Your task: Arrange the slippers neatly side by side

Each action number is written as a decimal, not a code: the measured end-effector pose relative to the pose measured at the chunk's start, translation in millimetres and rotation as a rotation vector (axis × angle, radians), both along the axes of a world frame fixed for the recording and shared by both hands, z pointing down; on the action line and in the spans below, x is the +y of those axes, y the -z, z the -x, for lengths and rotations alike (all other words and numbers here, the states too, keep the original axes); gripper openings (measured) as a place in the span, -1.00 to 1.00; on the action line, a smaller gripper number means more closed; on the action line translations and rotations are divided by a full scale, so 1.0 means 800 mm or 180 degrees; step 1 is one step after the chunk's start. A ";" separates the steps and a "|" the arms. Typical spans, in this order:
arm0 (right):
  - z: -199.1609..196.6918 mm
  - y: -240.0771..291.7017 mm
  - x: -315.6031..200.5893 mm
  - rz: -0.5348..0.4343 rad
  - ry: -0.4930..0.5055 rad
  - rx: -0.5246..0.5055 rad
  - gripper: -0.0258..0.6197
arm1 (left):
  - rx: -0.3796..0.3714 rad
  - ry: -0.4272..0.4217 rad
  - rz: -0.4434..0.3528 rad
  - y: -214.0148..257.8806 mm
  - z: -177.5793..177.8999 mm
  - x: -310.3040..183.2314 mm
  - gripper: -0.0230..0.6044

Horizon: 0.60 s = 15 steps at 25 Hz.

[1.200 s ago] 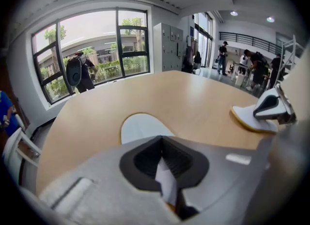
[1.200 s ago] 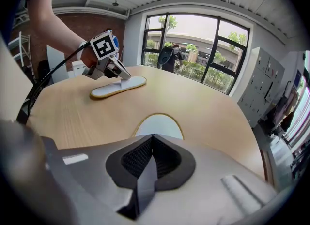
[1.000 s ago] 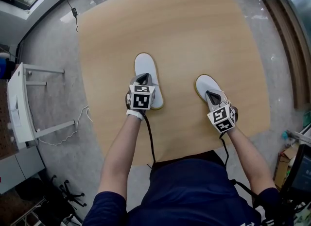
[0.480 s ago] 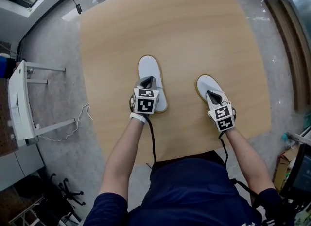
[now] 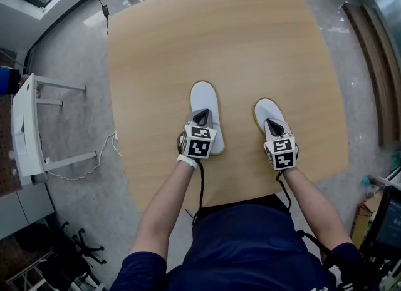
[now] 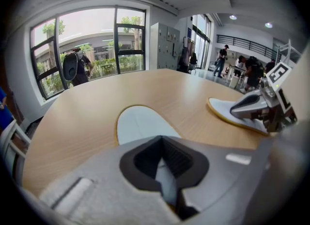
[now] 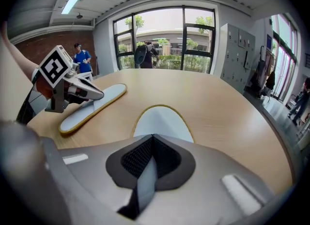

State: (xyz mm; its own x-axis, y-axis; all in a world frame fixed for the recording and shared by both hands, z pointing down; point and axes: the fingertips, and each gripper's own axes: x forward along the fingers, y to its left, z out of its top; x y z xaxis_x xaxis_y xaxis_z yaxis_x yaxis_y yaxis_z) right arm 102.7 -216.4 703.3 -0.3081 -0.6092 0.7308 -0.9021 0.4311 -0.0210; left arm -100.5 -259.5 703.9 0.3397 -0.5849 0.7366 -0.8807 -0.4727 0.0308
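In the left gripper view, the left gripper (image 6: pixel 167 171) has its dark pads clenched on a thin white fold of the left slipper (image 6: pixel 139 125). The slipper's rounded, yellow-edged sole runs out ahead of the jaws on the wooden table (image 6: pixel 77 117). At the right edge of that frame, the other gripper sits on the second slipper.

In the right gripper view, the right gripper (image 7: pixel 147 168) is likewise closed on a thin white strip of the right slipper (image 7: pixel 162 121). That slipper's toe points up the frame, towards the windows (image 7: pixel 164 37). At the left of that frame, the left gripper, with its marker cube, bears on the left slipper, which lies slanting from lower left to upper right.

In the head view, both grippers sit just below the middle of the frame. The left gripper (image 5: pixel 201 119) is over the rear half of the left slipper (image 5: pixel 205 99). The right gripper (image 5: pixel 273 126) is over the rear of the right slipper (image 5: pixel 265 108).

The two white slippers lie apart, with a strip of bare table (image 5: pixel 250 39) between them. Their toes point up the frame, with the right one angled slightly towards the upper left. Whether either sole is off the table cannot be told.

A white rack (image 5: pixel 25 127) stands on the floor at the left edge.
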 end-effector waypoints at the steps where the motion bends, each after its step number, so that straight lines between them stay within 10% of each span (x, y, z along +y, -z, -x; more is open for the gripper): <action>1: -0.001 0.000 0.001 0.0001 -0.0053 -0.0002 -0.89 | 0.0006 -0.0024 0.0008 0.000 -0.005 0.006 -0.92; 10: -0.003 -0.011 0.001 0.0315 -0.0590 -0.0439 -0.89 | 0.0047 -0.0164 0.0057 -0.004 -0.033 0.047 -0.92; 15: -0.015 0.048 -0.012 -0.0090 -0.0719 -0.0722 -0.89 | 0.0014 -0.0194 0.0006 -0.005 -0.037 0.056 -0.92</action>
State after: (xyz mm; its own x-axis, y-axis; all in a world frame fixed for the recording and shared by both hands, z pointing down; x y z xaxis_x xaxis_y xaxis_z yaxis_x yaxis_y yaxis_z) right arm 115.1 -226.2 664.5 -0.3159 -0.6997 0.6408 -0.9487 0.2238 -0.2233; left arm -71.0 -214.4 707.6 0.3777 -0.5617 0.7361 -0.8502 -0.5252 0.0355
